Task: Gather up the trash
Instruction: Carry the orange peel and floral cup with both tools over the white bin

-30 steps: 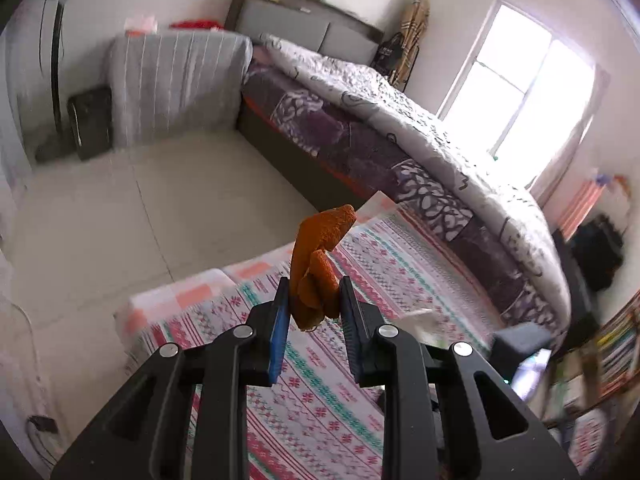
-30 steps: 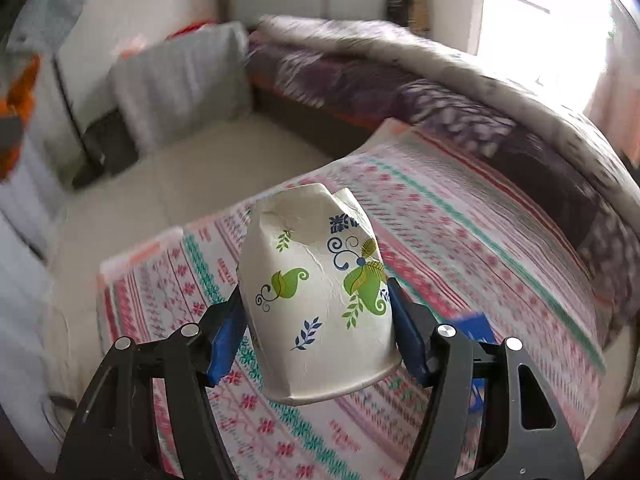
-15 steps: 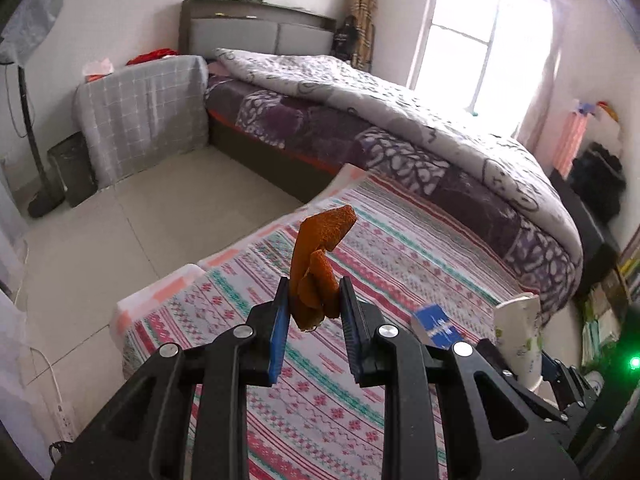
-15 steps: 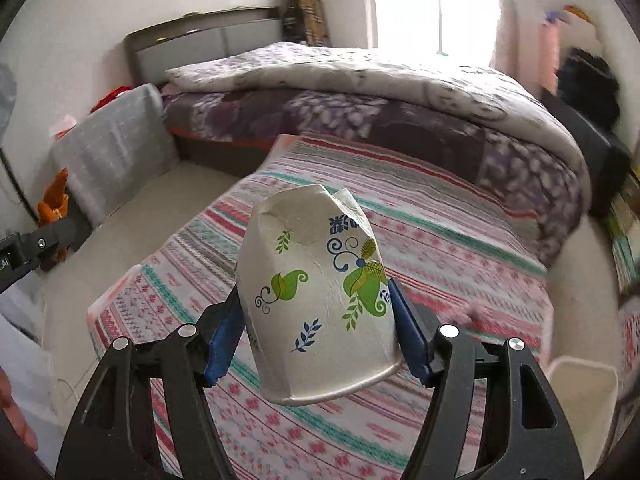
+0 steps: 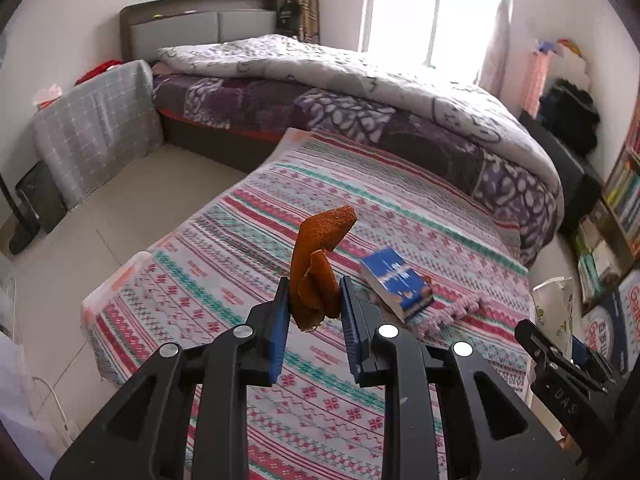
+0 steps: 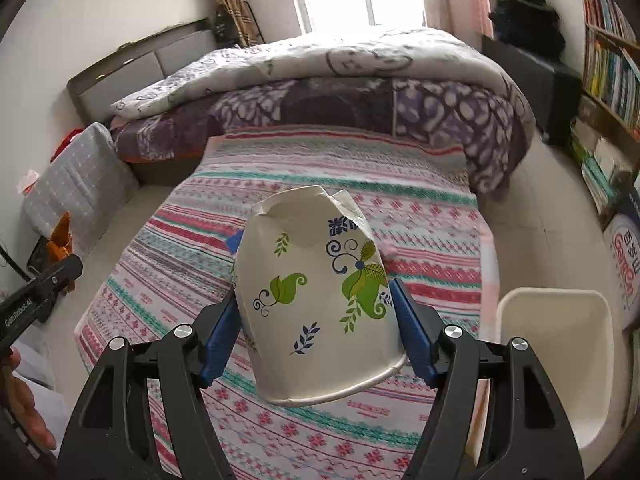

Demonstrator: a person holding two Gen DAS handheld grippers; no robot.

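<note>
My left gripper (image 5: 314, 312) is shut on a curled piece of orange peel (image 5: 316, 264), held above the striped patterned mattress (image 5: 240, 240). The peel (image 6: 60, 236) and that gripper (image 6: 52, 280) also show at the left edge of the right wrist view. A crumpled white paper cup (image 6: 316, 304) with green leaf prints sits upside down between the blue pads of my right gripper (image 6: 312, 292). Those jaws are opening, and the pads still touch the cup's sides. An open white bin (image 6: 552, 292) stands on the floor at the lower right of the cup.
A blue book (image 5: 396, 276) lies on the patterned mattress near its fringed edge. Behind it is a big bed (image 6: 360, 80) with a grey and purple duvet. Bookshelves (image 6: 608, 68) and a printed box (image 6: 624, 256) line the right wall. A grey-covered unit (image 5: 96, 128) stands at the left.
Both grippers have swung to the right across the patterned mattress, still carrying the peel and the cup. The white bin has come into the right wrist view at the lower right.
</note>
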